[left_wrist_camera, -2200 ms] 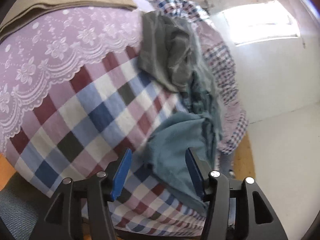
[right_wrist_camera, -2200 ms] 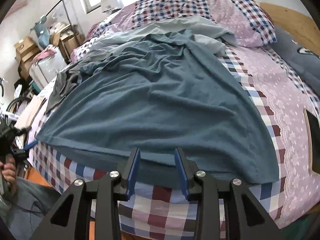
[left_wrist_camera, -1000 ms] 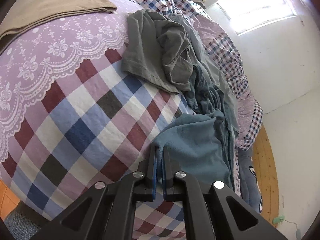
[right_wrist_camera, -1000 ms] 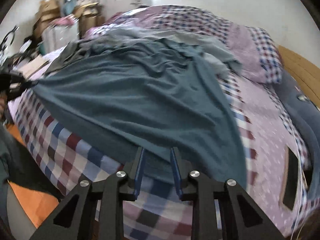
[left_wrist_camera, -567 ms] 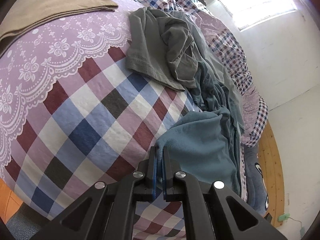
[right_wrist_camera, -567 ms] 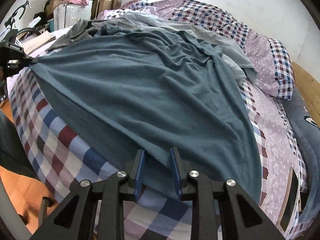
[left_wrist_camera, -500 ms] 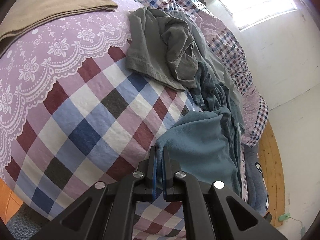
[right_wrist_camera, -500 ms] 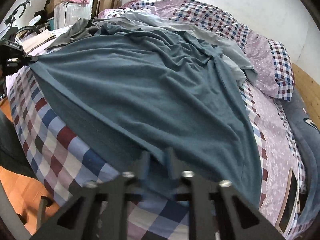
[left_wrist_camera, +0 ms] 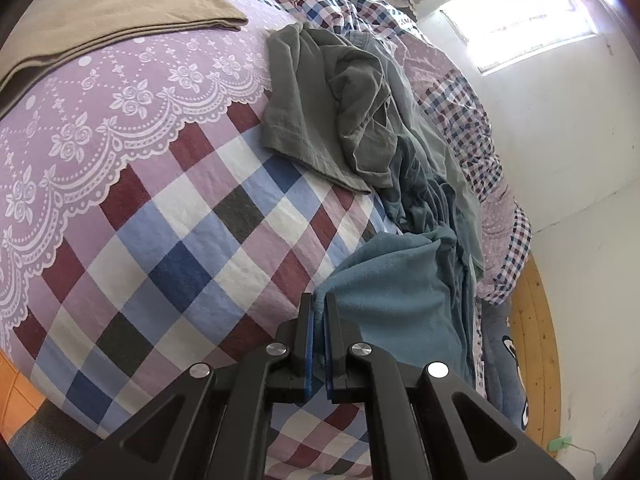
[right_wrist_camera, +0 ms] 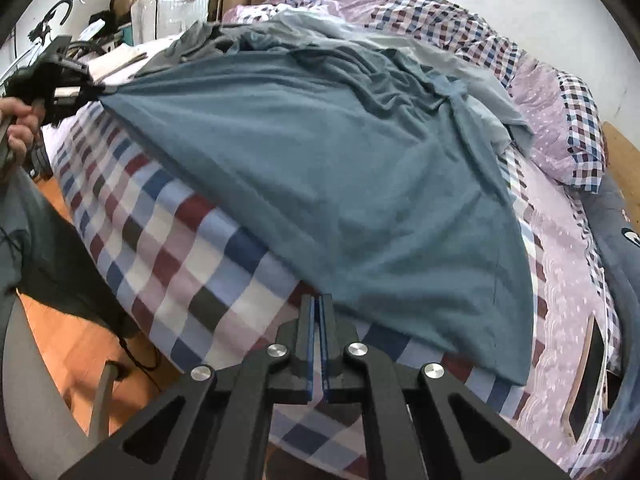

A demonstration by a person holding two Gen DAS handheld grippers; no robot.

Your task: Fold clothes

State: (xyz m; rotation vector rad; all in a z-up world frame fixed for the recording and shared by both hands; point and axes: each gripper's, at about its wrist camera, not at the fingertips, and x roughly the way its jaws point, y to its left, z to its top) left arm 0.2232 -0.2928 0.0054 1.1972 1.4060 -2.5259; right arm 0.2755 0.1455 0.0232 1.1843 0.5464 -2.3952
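Observation:
A large teal garment (right_wrist_camera: 340, 168) lies spread over the checked bed, its near hem stretched between both grippers. My right gripper (right_wrist_camera: 319, 304) is shut on the hem at the bed's front edge. My left gripper (left_wrist_camera: 318, 304) is shut on another corner of the same teal garment (left_wrist_camera: 392, 292), which bunches up beyond its fingers. In the right wrist view the left gripper (right_wrist_camera: 86, 90) shows at the far left, held by a person's hand (right_wrist_camera: 18, 128). A crumpled grey garment (left_wrist_camera: 332, 108) lies further up the bed.
A folded beige cloth (left_wrist_camera: 104, 12) sits at the bed's far corner in the left wrist view. Pillows (right_wrist_camera: 560, 120) and a dark blue cushion (right_wrist_camera: 616, 240) lie to the right. Boxes and bags (right_wrist_camera: 172, 4) stand beyond the bed. Orange floor (right_wrist_camera: 80, 352) runs below.
My right gripper has gone from open around the hem to shut on it. The hem now lifts taut between the two grippers. The left gripper stays shut on its corner.

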